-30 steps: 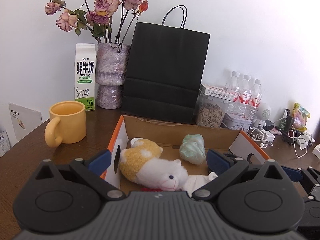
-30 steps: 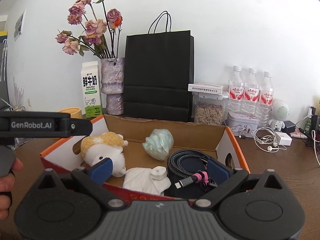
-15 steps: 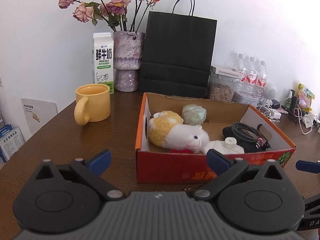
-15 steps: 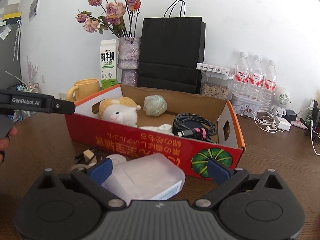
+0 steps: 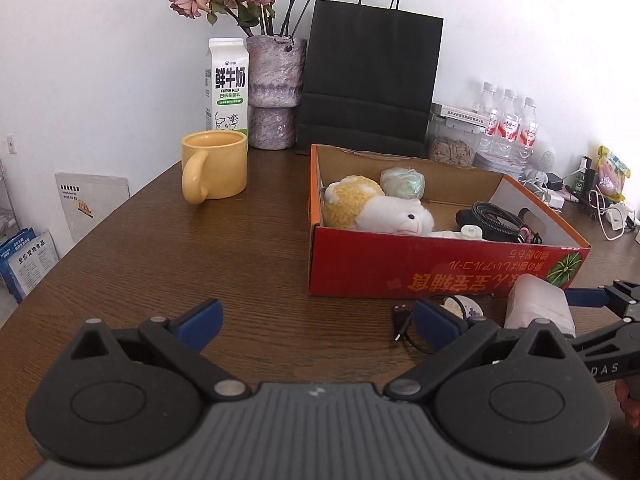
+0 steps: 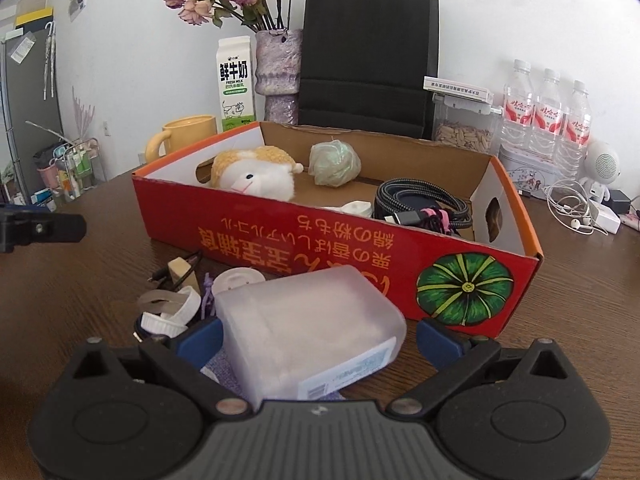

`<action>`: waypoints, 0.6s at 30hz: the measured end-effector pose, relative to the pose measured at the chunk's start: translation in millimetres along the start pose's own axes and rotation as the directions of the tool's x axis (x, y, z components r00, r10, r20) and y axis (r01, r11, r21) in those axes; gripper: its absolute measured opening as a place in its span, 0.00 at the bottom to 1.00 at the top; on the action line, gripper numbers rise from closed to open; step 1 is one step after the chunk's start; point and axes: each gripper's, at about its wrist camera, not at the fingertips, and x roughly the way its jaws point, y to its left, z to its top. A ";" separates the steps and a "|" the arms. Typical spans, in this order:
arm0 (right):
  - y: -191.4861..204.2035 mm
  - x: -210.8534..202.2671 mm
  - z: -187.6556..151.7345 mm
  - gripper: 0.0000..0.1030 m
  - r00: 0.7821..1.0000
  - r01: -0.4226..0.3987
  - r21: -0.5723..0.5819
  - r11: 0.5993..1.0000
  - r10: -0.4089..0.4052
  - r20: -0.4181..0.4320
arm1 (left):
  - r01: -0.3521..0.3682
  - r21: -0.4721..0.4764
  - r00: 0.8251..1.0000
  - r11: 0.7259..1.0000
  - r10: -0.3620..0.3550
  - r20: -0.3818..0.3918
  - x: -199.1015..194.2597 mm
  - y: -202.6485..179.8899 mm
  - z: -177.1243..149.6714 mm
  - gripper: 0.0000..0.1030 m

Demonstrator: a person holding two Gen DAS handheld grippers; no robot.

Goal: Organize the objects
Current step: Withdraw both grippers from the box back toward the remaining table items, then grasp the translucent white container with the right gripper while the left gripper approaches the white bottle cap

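— Reading left to right: milk carton says "FRESH MILK"; both sets of jaws spread, mine straddling the frosted plastic box on the tabletop, before the red cardboard box.

— Risk?

— Slick walls; my right gripper may snag the clutter of caps.

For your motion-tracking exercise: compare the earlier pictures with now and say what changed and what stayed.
Both grippers drew back from over the red box toward the near table edge. The right gripper, open, now straddles the frosted plastic container; the left gripper is open and empty. The box's contents stayed.
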 end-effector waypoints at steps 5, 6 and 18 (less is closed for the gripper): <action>-2.1 13.3 4.4 1.00 1.000 -0.030 0.023 0.999 0.031 -0.006 | 0.003 0.001 1.000 1.000 -0.003 -0.003 -5.3 3.4 -3.7 1.00; -2.5 15.0 4.1 1.00 0.999 -0.033 0.026 0.999 0.033 -0.010 | 0.004 -0.001 1.000 1.000 -0.004 -0.004 -6.0 3.5 -4.3 1.00; 1.8 13.2 -0.6 0.97 1.000 -0.022 0.027 0.999 0.022 -0.004 | 0.025 0.014 1.000 1.000 -0.025 -0.015 -4.2 -8.0 -8.6 1.00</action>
